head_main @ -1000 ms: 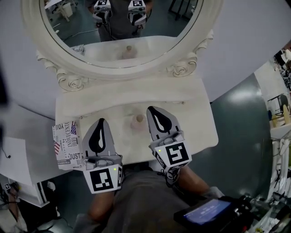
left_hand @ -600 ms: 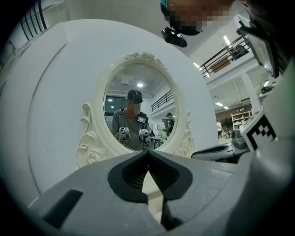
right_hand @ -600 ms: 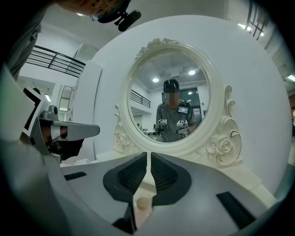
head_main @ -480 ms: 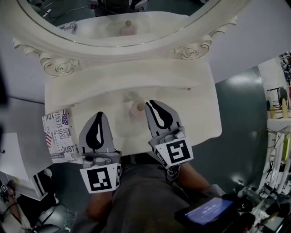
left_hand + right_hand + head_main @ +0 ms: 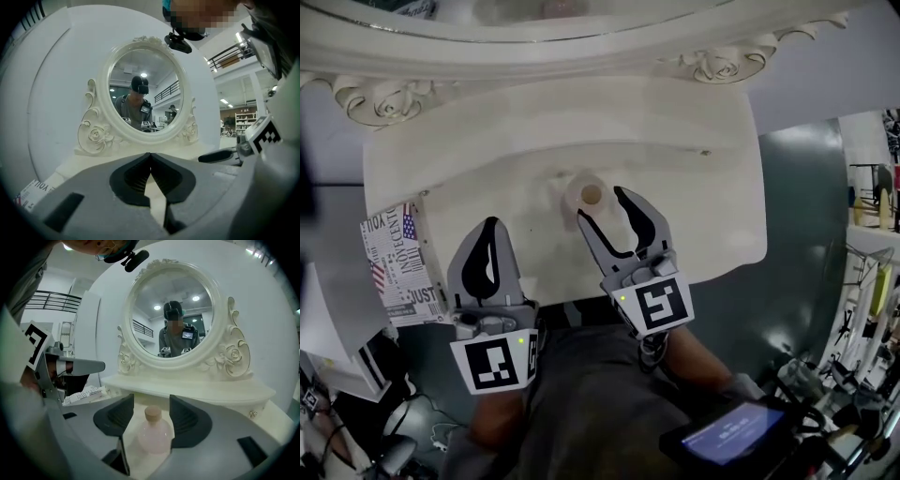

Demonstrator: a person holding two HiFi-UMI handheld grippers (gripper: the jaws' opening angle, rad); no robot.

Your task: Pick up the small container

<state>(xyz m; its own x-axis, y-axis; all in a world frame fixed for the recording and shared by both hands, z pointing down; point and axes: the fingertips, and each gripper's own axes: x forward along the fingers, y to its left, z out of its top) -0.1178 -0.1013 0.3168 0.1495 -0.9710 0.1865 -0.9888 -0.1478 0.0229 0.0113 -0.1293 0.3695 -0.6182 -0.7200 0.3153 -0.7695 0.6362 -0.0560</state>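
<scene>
Head view looks steeply down on a cream dressing table point(image 5: 675, 169) that fills the middle of the frame. The carved frame of its oval mirror point(image 5: 534, 56) runs along the top edge. At the left edge, beside the tabletop, lies a printed box point(image 5: 398, 262) covered in newspaper-style lettering. The word "JUST" can be read on it, next to a stars-and-stripes patch; the rest of the print is too small to read.

The left gripper point(image 5: 490, 223) sits at lower left over the table's near edge. In the left gripper view its jaws point(image 5: 150, 154) meet at the tips with nothing between them. The right gripper point(image 5: 602, 206) sits just right of centre, and its jaws have just been opening and now stand wide apart.

The small container point(image 5: 591, 195) is a pale pink bottle with a tan, cork-like cap. It stands on the tabletop at the centre of the frame, between the tips of the right gripper. The right gripper view point(image 5: 151, 399) shows the bottle point(image 5: 153, 434) upright, its long axis vertical and its cap pointing up. It sits in the gap between the two dark pads, and neither pad presses on it.
</scene>
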